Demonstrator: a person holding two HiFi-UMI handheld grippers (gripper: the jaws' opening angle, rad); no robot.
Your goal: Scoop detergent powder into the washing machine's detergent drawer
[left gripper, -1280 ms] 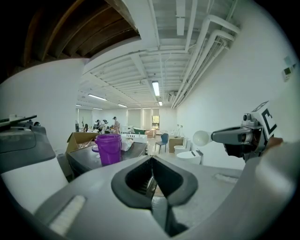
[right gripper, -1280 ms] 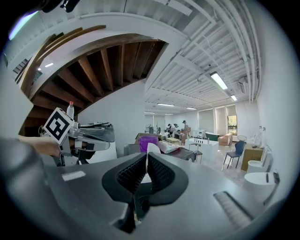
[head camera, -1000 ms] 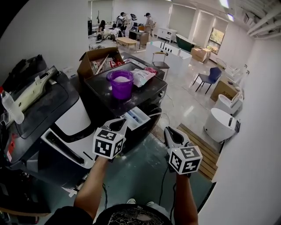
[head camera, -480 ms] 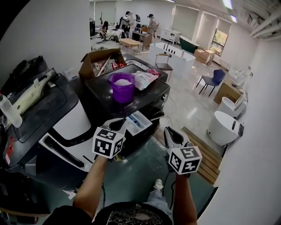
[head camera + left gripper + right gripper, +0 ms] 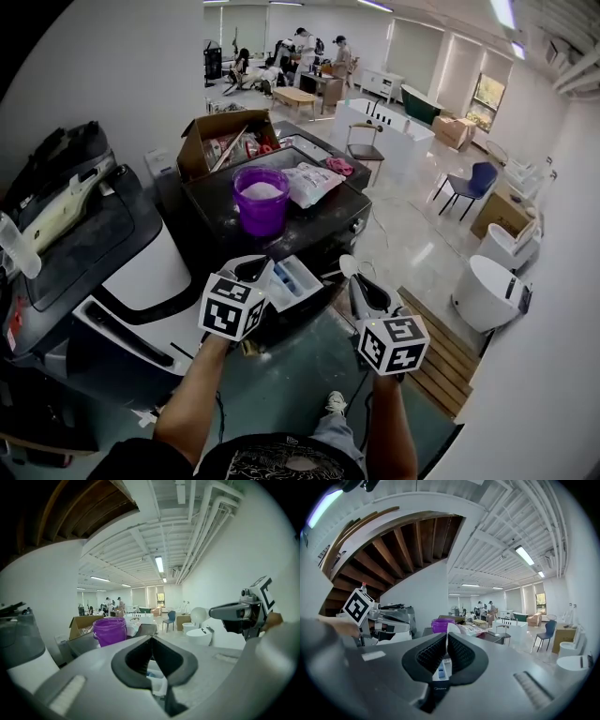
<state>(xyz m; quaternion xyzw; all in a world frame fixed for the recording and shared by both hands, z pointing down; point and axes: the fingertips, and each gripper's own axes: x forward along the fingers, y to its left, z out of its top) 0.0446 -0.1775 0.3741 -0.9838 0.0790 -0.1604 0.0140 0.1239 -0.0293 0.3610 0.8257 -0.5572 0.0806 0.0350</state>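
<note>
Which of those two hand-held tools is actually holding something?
The right tool, its jaws shut on a white scoop whose bowl sticks out ahead. The left tool is shut too, but on nothing.

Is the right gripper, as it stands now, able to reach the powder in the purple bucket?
Probably yes. The purple bucket stands open on the washing machine, and nothing stands between it and the right gripper, which holds a white scoop.
</note>
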